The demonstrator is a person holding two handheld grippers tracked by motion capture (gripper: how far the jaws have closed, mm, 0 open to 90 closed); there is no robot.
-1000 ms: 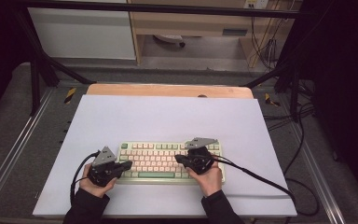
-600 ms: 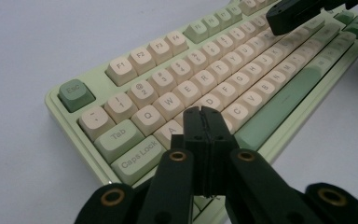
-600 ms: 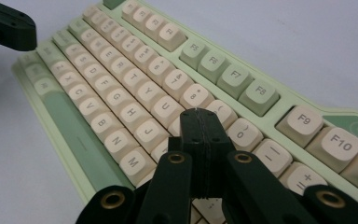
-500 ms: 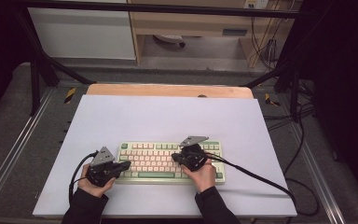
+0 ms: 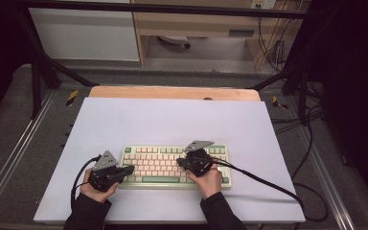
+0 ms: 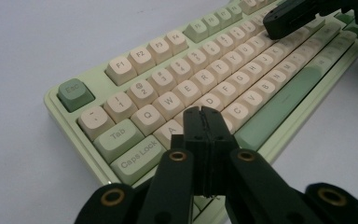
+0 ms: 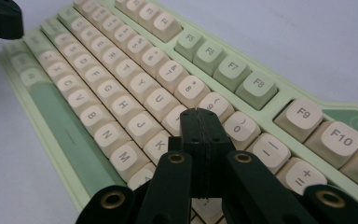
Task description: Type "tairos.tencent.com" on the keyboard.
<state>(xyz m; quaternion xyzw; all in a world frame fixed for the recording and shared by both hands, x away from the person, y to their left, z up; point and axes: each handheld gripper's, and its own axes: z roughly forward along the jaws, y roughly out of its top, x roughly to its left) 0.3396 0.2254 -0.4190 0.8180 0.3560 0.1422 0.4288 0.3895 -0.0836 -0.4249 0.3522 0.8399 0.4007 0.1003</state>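
Note:
A pale green keyboard [image 5: 157, 161] with cream keys lies near the front of the white table sheet. My left gripper [image 5: 130, 169] is shut with nothing between its jaws. Its tip [image 6: 204, 115] hovers at the keyboard's left end, over the A and S keys; I cannot tell if it touches. My right gripper [image 5: 180, 162] is also shut and empty. Its tip [image 7: 199, 116] sits over the keys around I, O and K. The keyboard [image 6: 177, 88] runs away to the upper right in the left gripper view, where the other gripper's tip [image 6: 291, 16] is seen. A hand holds each gripper.
The white sheet [image 5: 172, 120] covers a wooden table whose back edge [image 5: 172, 92] shows. A black cable [image 5: 268, 184] trails right from the right gripper across the sheet. Metal frame rails [image 5: 326, 172] run along both sides, with loose cables on the floor at the right.
The right gripper has shifted slightly to the left over the keys. The left gripper and the keyboard have stayed where they were.

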